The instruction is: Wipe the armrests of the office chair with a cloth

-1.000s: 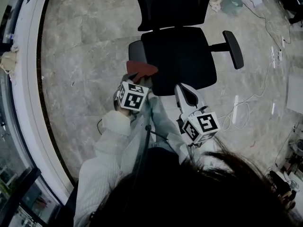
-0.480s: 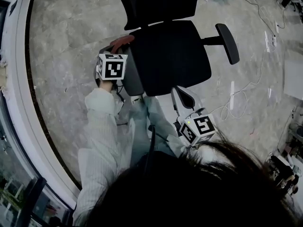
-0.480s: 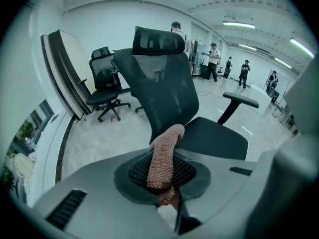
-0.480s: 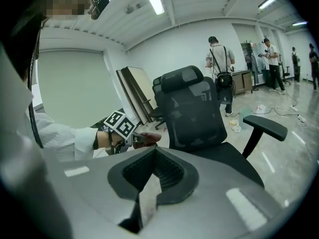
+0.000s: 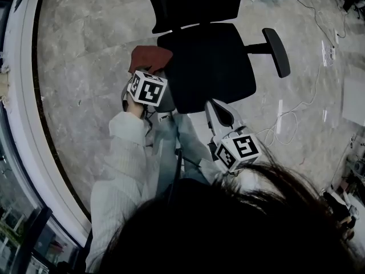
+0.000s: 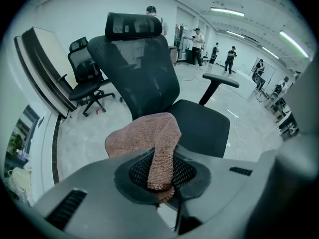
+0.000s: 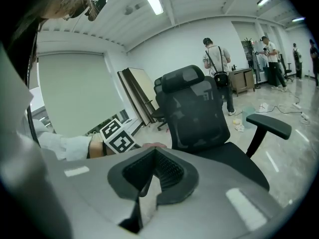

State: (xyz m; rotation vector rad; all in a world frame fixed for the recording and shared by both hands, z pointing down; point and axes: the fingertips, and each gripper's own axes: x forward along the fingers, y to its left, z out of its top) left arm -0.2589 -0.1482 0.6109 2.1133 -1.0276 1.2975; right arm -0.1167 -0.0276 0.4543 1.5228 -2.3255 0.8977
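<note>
The black office chair (image 5: 205, 61) stands in front of me. A reddish-pink cloth (image 5: 150, 57) lies over the far end of its left armrest (image 5: 166, 103). My left gripper (image 5: 147, 73) points steeply down, shut on a fold of the cloth (image 6: 149, 138), which hides the armrest under it in the left gripper view (image 6: 162, 183). The right armrest (image 5: 276, 51) is bare, as the gripper views show too (image 6: 222, 79) (image 7: 269, 124). My right gripper (image 5: 219, 114) hangs near the seat's front edge, shut with nothing in it (image 7: 149, 176).
A curved white ledge (image 5: 28, 124) runs along the left. Cables (image 5: 285, 124) lie on the grey floor at the right. A second office chair (image 6: 84, 78) and leaning boards (image 6: 42, 68) stand by the wall. People (image 6: 199, 44) stand far back.
My left gripper has carried the cloth along the left armrest from its near end to its far end. The right gripper has hardly shifted.
</note>
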